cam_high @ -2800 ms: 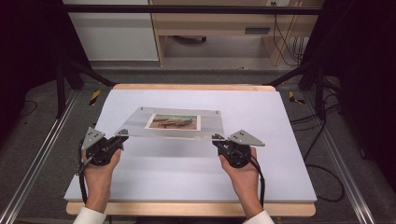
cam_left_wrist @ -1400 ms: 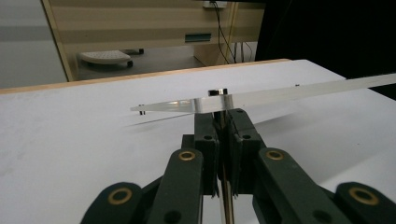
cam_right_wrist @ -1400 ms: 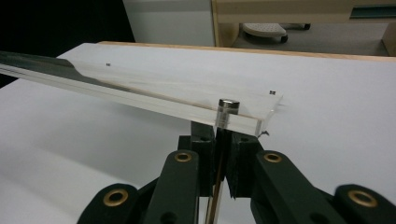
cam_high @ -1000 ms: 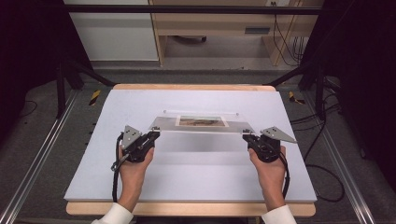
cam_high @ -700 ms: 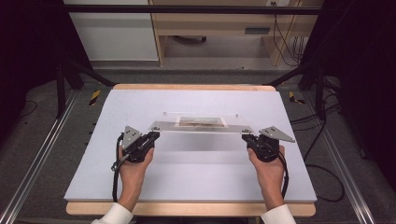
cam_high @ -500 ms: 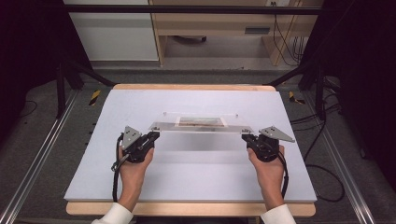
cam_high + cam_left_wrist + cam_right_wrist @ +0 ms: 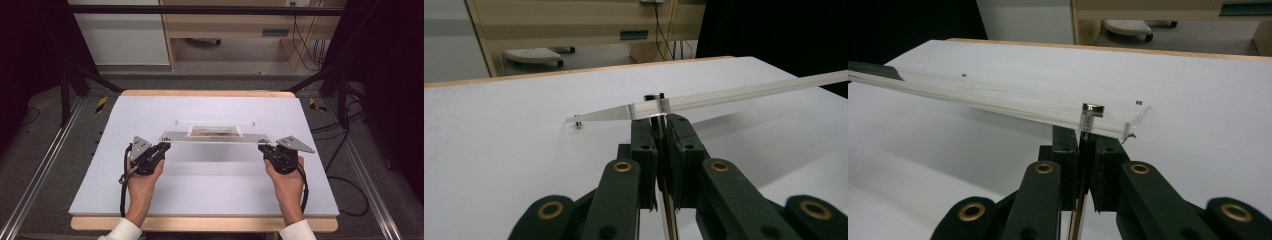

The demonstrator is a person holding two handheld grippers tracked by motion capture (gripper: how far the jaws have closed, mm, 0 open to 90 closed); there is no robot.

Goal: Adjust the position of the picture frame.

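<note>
A clear acrylic picture frame (image 7: 215, 131) with a brownish photo inside is held tilted over the white tabletop (image 7: 200, 195). My left gripper (image 7: 162, 146) is shut on its near left corner, and my right gripper (image 7: 261, 146) is shut on its near right corner. In the left gripper view the jaws (image 7: 660, 125) pinch the plate edge (image 7: 734, 92) beside a metal standoff. In the right gripper view the jaws (image 7: 1083, 132) clamp the plate (image 7: 998, 97) just under a silver bolt head (image 7: 1093, 108). The frame's far edge sits low, close to the table.
Metal rails (image 7: 45, 170) run along both sides of the table. Yellow-and-black tools lie on the floor at the far left (image 7: 101, 103) and far right (image 7: 315, 104). Black cables (image 7: 345, 190) loop on the right. A wooden cabinet (image 7: 235, 30) stands behind.
Since 2.8 s ago both hands moved right with the frame, and its near edge rose, so it now looks nearly edge-on. Over the last second it has barely moved.
</note>
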